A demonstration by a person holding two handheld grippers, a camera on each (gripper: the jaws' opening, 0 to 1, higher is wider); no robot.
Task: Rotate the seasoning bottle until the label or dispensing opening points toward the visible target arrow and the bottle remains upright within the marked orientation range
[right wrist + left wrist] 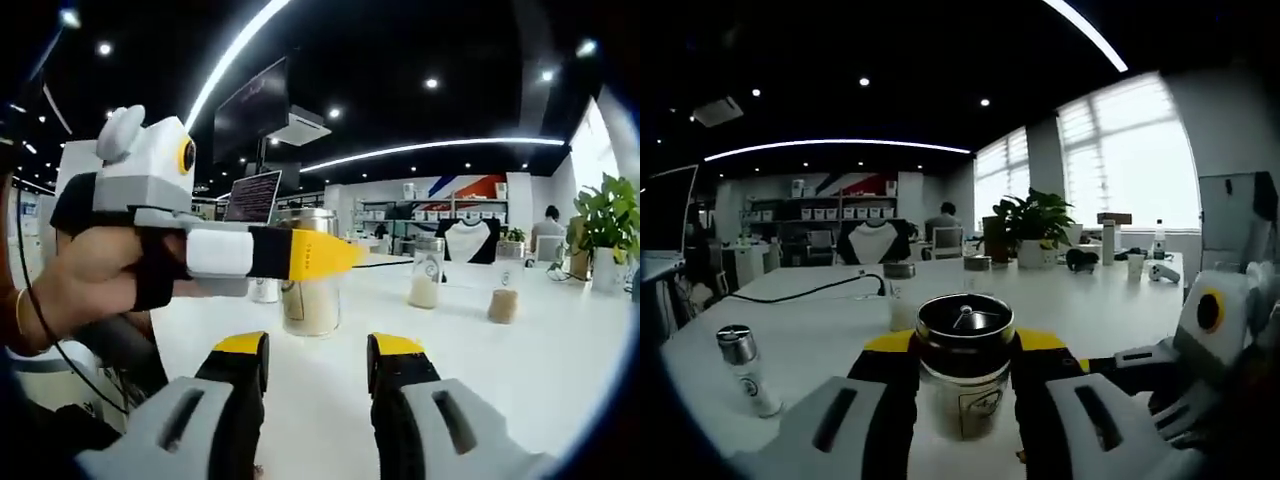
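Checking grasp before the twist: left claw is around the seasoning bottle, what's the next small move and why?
Probably twist the left claw slightly about the vertical. Its jaws flank the upright seasoning bottle on the table, seemingly gripping it. No arrow shows in either view, so go slowly. The right claw is open, short of the bottle.

From my left gripper view, the seasoning bottle stands upright on the worktop between my left gripper's jaws. A small bottle stands to its left, a cable and potted plant lie behind it, and my right gripper sits to its right.
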